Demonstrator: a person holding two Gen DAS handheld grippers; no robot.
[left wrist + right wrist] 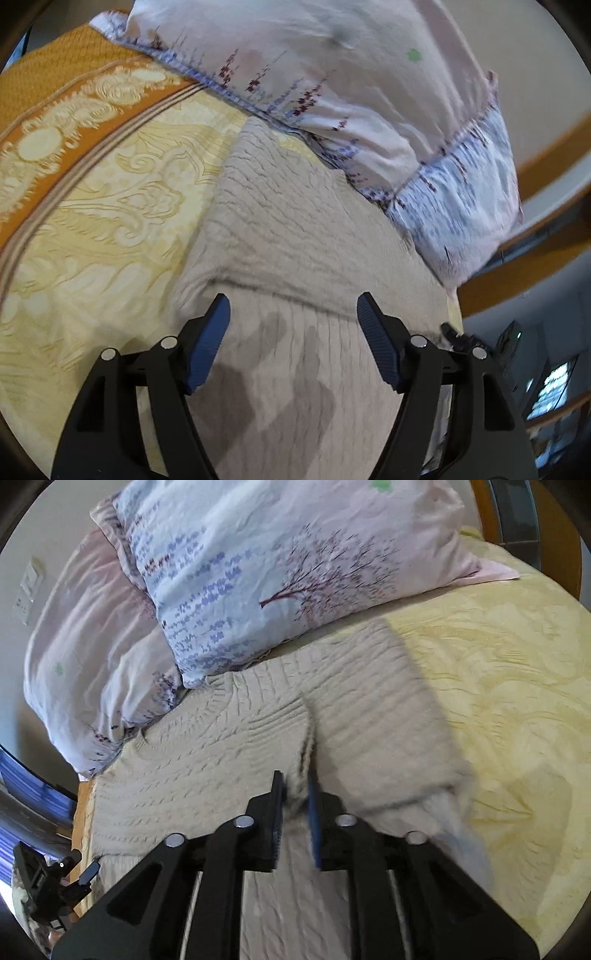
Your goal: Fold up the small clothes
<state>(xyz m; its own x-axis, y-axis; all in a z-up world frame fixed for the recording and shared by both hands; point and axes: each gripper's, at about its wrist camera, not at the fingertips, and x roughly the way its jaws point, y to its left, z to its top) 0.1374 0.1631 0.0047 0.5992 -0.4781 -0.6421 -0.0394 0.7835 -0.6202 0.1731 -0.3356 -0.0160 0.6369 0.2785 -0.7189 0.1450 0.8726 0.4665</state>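
Note:
A beige cable-knit sweater (295, 221) lies spread on the bed, its top edge against the pillows. My left gripper (293, 299) hovers just over the knit with its blue pads wide apart and nothing between them; a ridge of folded knit runs across just beyond the tips. In the right wrist view the sweater (203, 768) fills the middle. My right gripper (297, 790) has its jaws close together, pinching a raised fold of the knit. A blurred flap of the sweater (388, 720) hangs from that fold to the right.
Two floral pillows (277, 572) lie at the head of the bed, also in the left view (332, 74). A yellow patterned bedspread (517, 701) with an orange border (55, 74) covers the bed. A wooden bed frame (535, 266) runs along the right.

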